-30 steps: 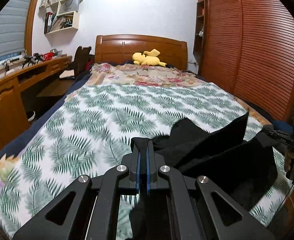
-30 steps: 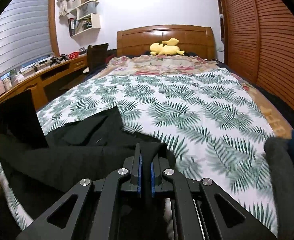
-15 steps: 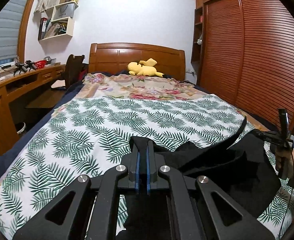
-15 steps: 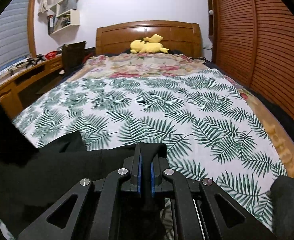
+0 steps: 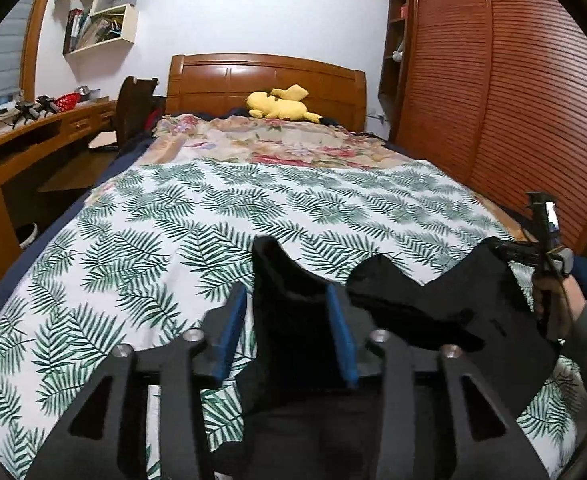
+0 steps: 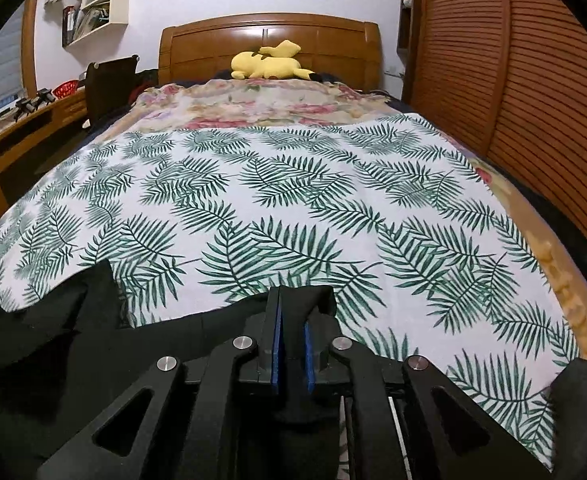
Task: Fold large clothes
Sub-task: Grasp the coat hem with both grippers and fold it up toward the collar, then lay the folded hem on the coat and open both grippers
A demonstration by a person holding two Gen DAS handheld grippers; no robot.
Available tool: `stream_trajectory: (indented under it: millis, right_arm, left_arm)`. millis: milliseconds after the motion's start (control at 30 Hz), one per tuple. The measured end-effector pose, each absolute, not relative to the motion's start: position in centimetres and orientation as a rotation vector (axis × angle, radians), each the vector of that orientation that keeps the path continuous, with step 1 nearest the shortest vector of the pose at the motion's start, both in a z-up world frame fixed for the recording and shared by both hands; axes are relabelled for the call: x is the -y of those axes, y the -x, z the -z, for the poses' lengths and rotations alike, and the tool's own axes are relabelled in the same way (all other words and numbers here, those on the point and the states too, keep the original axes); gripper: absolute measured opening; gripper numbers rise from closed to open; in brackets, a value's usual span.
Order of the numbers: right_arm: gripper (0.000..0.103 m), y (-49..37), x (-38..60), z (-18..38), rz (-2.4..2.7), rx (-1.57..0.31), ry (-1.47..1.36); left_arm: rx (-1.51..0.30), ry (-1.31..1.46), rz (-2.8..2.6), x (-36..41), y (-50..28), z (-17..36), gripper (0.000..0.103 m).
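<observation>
A large black garment (image 5: 433, 312) lies across the near end of the bed on a palm-leaf sheet (image 5: 221, 216). My left gripper (image 5: 289, 328) is open, its blue pads (image 5: 229, 332) apart on either side of a raised fold of the garment. My right gripper (image 6: 291, 344) is shut on the garment's edge (image 6: 305, 300), and it also shows at the right of the left wrist view (image 5: 541, 240). The garment spreads to the left in the right wrist view (image 6: 53, 332).
A yellow plush toy (image 5: 279, 106) lies by the wooden headboard (image 5: 265, 80). A wooden desk (image 5: 21, 140) and chair (image 5: 135, 100) stand left of the bed. A louvred wardrobe (image 5: 505, 100) runs along the right. A dark cloth pile (image 6: 581, 400) sits at the bed's near right.
My left gripper has opened and let go of the black garment. Both grippers have moved forward and lowered toward the bed, and the garment has settled flatter.
</observation>
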State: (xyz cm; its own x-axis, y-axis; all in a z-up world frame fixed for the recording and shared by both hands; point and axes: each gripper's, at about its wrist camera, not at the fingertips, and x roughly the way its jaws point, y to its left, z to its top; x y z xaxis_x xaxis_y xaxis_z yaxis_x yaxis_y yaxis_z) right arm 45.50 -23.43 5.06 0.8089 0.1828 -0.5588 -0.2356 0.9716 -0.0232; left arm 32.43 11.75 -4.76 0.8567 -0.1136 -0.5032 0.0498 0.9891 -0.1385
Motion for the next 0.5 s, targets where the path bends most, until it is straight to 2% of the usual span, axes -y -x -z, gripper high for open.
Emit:
stream_trajectory:
  millis: [33,67,133,200,333,500]
  right_arm:
    - [0.015,-45.5,23.3,-5.4,-0.226,-0.589,0.087]
    - [0.019,-45.5,23.1,-5.8,-0.234,-0.591,0.082]
    - [0.043,-45.3,22.8,-6.5,-0.251,-0.593,0.081]
    - [0.055,-44.9,22.7,-7.6,-0.256,-0.573,0.087]
    - [0.064,-43.5,22.4,-9.8,-0.218,-0.507,0.111]
    - [0.065,-41.2,20.6,-11.0,-0.257,-0.487,0.145]
  left_arm:
    - [-0.537,0.124,0.100,-11.7,-32.3,4.7,0.047]
    - [-0.539,0.124,0.109,-11.7,-32.4,4.7,0.055]
    - [-0.537,0.124,0.121,-11.6,-32.2,4.6,0.078]
    - [-0.528,0.122,0.125,-11.6,-32.0,4.4,0.079]
    - [-0.521,0.127,0.127,-11.5,-31.6,4.0,0.079]
    - [-0.515,0.120,0.129,-11.6,-31.2,3.6,0.079]
